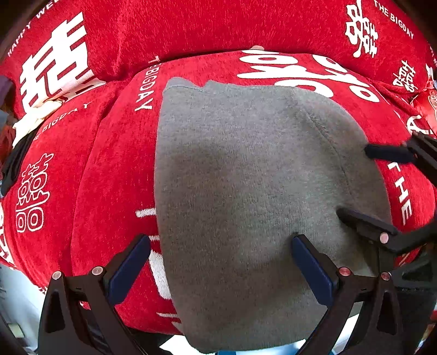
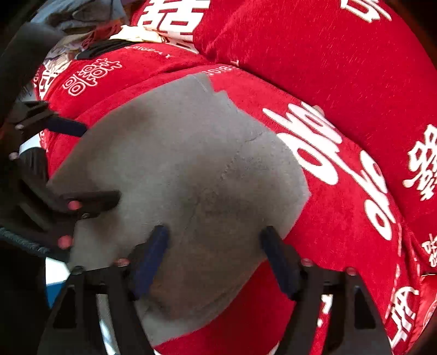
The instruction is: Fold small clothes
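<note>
We see a grey garment (image 1: 245, 196) lying flat on a red cover (image 1: 114, 169) printed with white characters and the words "THE BIG DAY". In the left wrist view the grey cloth fills the middle and runs down to 6 o'clock, where it hangs over the cover's near edge. A stitched seam curves down its side toward 3 o'clock.

Our left tongs (image 1: 221, 269) stand wide apart and released. One blue pad sits over the red cover at 7 o'clock, beside the garment's edge, and the other over the grey cloth at 5 o'clock. Whether the pads touch the fabric we cannot tell.

Our right tongs (image 2: 214, 262) are also spread and released, nothing pinched between them. In the right wrist view both pads hover over the lower part of the garment, the 5 o'clock pad near its edge against the red. In the left wrist view these same tongs enter from 3 o'clock, their fingers over the garment's seam side.

At 11 o'clock of the right wrist view a heap of other clothes (image 2: 82, 19) lies beyond the cover.
</note>
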A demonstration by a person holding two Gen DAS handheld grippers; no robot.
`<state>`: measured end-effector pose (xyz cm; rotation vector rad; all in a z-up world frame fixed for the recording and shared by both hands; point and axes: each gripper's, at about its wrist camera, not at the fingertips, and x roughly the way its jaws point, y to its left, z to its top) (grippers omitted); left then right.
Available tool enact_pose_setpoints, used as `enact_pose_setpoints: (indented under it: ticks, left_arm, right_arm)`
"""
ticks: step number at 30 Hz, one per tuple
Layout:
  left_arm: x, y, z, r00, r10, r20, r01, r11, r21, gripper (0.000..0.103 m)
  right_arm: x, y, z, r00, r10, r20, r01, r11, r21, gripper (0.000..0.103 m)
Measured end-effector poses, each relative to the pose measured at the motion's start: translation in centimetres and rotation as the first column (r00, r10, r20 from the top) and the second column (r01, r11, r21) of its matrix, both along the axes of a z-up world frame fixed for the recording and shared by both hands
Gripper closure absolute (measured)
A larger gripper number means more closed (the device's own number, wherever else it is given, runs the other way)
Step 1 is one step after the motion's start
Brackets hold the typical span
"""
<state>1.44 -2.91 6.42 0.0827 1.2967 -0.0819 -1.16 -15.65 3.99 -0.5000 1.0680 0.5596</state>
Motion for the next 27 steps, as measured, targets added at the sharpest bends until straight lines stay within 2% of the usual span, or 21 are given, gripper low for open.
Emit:
enact_pose_setpoints:
  ticks: [3, 8, 13, 17, 19, 22, 24, 27]
  left_arm:
    - [0.3, 0.2, -0.3, 1.000, 0.016, -0.004, -0.016, 1.000, -0.021, 0.000]
    - [1.1, 0.8, -0.9, 0.998, 0.045, -0.047, -0.049, 0.995, -0.082, 0.000]
    - [1.1, 0.5, -0.8, 0.998, 0.046, -0.051, -0.049, 0.996, -0.071, 0.000]
    - [1.0, 0.9, -0.5, 0.996, 0.057, -0.074, -0.063, 0.995, -0.077, 0.000]
    - [0.7, 0.9, -0.4, 0.996, 0.051, -0.074, -0.056, 0.996, -0.063, 0.000]
    - [0.4, 0.9, -0.4, 0.997, 0.045, -0.064, -0.049, 0.997, -0.060, 0.000]
    - [0.5, 1.0, -0.6, 0.996, 0.059, -0.073, -0.064, 0.995, -0.073, 0.000]
    - [0.6, 1.0, -0.7, 0.995, 0.064, -0.081, -0.070, 0.994, -0.078, 0.000]
  right_arm:
    - [1.3, -0.5, -0.7, 0.999, -0.049, -0.020, 0.050, 0.998, 0.045, 0.018]
    - [1.5, -0.7, -1.0, 0.998, -0.069, -0.006, 0.069, 0.995, 0.066, 0.015]
    - [2.1, -0.6, -1.2, 0.999, -0.052, -0.009, 0.052, 0.997, 0.062, 0.011]
    - [2.5, -1.0, -0.9, 0.994, -0.093, -0.049, 0.096, 0.994, 0.061, 0.008]
    - [1.0, -1.0, 0.4, 0.996, -0.087, -0.016, 0.087, 0.995, 0.057, 0.010]
    - [-2.3, -0.7, 2.3, 0.999, -0.013, 0.040, 0.010, 0.997, 0.082, 0.010]
    - [-4.5, -0.1, 2.7, 0.997, 0.032, 0.072, -0.036, 0.998, 0.059, 0.010]
    - [-6.4, 0.9, 2.2, 0.995, 0.076, 0.064, -0.080, 0.995, 0.063, 0.010]
